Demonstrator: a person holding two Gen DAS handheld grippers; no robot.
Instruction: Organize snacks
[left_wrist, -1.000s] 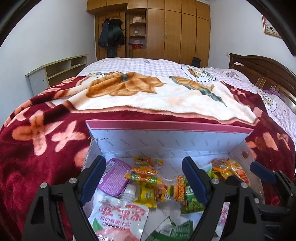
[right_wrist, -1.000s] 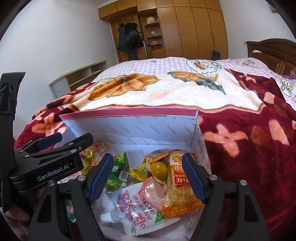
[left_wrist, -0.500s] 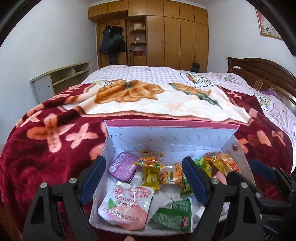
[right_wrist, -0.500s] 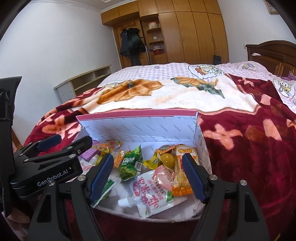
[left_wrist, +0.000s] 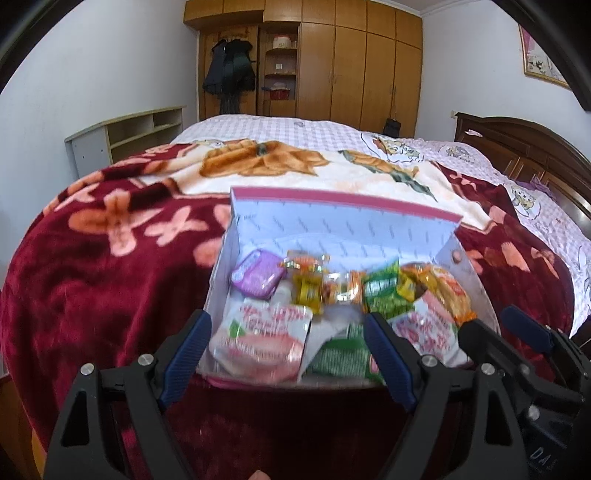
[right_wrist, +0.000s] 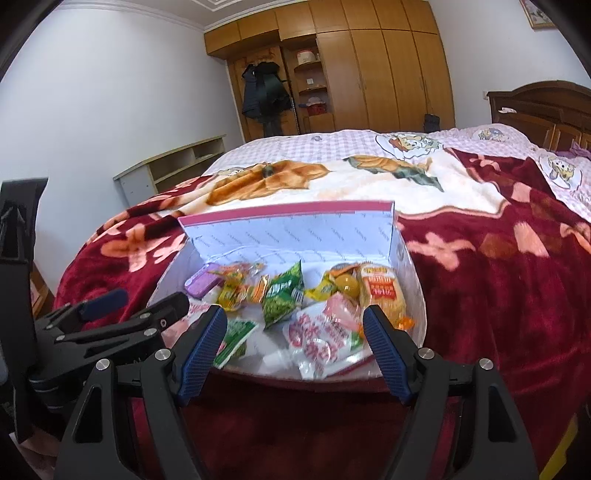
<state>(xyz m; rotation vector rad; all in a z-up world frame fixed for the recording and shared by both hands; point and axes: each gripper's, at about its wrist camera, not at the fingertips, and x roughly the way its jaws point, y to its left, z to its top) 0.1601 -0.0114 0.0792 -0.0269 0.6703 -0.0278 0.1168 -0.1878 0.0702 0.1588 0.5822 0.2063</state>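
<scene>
Both tongs had drawn back from the box of snacks, which sat on the bed ahead of the left tongs and right tongs, each spread apart and empty, suggesting sorting was done or another reach needed.

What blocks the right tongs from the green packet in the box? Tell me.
Nothing visible does. The right tongs stand open at the near edge of the box, and the green packet lies uncovered on the box floor ahead, with snacks beside it, not over it.
</scene>
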